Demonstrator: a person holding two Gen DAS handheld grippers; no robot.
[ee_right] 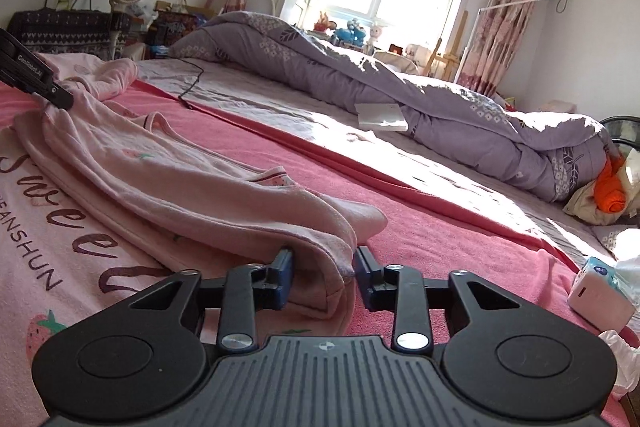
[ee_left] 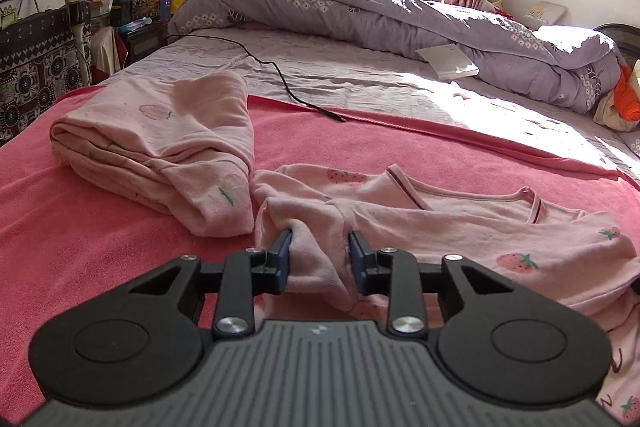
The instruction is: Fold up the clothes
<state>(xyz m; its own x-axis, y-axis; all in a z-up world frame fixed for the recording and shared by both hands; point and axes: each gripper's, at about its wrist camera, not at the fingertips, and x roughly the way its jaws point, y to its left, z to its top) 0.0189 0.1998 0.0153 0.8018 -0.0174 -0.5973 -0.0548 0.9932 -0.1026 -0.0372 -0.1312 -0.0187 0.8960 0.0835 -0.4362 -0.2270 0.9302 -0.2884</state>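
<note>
Where both grippers' fingers clamp bunched cloth, a rumpled pale-pink strawberry-print top, half folded.

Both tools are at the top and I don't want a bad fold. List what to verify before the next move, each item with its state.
1. Left tool grips the top: ok, bunched cloth fills its jaws.
2. Right tool grips the top: cannot tell. A folded edge lies between its jaws, but whether both sides press is unclear.
3. Top lies flat: not ok, it is rumpled and creased between the tools.
4. Cable apart from the top: ok, it ends beyond it at the blanket's far edge.
5. Bare blanket beside the right tool: ok.
</note>
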